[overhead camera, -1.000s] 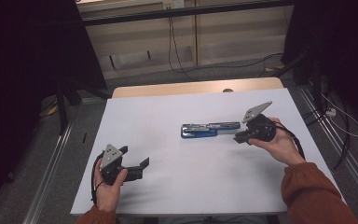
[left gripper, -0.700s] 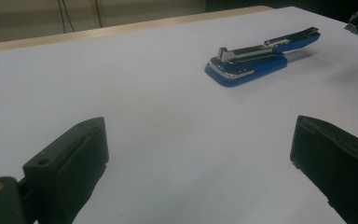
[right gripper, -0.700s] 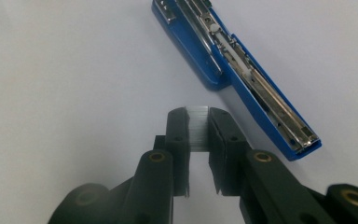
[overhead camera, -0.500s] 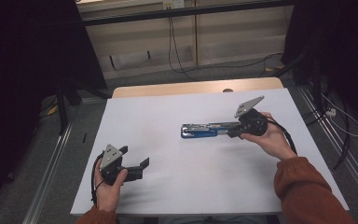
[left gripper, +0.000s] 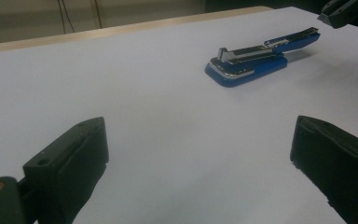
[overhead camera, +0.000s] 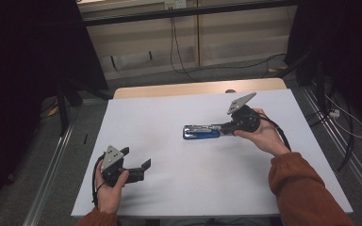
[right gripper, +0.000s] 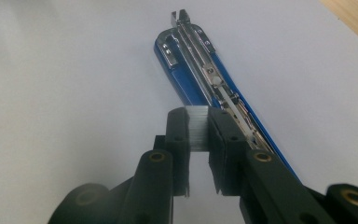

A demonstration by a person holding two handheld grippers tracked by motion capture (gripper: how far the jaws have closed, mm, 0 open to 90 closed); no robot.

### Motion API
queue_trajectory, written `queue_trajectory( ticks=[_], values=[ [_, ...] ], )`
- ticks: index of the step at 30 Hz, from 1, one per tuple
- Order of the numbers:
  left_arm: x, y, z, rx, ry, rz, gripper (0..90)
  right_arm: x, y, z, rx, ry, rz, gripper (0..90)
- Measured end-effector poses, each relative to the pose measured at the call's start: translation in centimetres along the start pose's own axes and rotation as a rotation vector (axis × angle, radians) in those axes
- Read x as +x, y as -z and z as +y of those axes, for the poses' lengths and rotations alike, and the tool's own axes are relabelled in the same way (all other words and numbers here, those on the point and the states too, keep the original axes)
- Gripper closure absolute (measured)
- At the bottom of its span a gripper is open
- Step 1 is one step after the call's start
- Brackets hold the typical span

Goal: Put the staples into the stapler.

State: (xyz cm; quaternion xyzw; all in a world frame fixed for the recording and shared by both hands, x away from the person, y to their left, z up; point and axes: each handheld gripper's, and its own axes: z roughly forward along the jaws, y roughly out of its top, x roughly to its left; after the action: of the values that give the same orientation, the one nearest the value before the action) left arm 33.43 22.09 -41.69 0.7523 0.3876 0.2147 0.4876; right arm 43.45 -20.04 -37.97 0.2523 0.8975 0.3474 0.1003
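The right gripper [right gripper: 198, 133] has its jaws narrowed onto a strip of staples [right gripper: 197, 128], the silvery block pinched between the two pads just above the open blue stapler [right gripper: 200, 70], which lies on the white table [overhead camera: 169, 122] directly ahead of and below those jaws with its metal loading channel exposed. The chief risk, as I judge it, is misalignment: the strip sits slightly to one side of the channel, so lowered at an angle it could ride up on the rail or catch the spring pusher instead of dropping into the track. A staple strip is brittle, so too much squeeze or a twist on contact may snap it into pieces that scatter across the table. The stapler is unsecured; a sideways nudge from the jaws could push or spin it away. The left gripper [overhead camera: 132, 168] rests near the front edge, well apart from the stapler, with jaws wide and nothing between them, so it offers no bracing.
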Motion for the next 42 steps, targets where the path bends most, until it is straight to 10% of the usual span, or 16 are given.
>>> queue_trajectory(
  ticks=[42],
  values=[
    [-0.2,0.0,0.0,-0.004,-0.011,-0.007,4.4,0.5,-6.8,4.8,0.007,0.081,0.077,79.2]
  ],
)
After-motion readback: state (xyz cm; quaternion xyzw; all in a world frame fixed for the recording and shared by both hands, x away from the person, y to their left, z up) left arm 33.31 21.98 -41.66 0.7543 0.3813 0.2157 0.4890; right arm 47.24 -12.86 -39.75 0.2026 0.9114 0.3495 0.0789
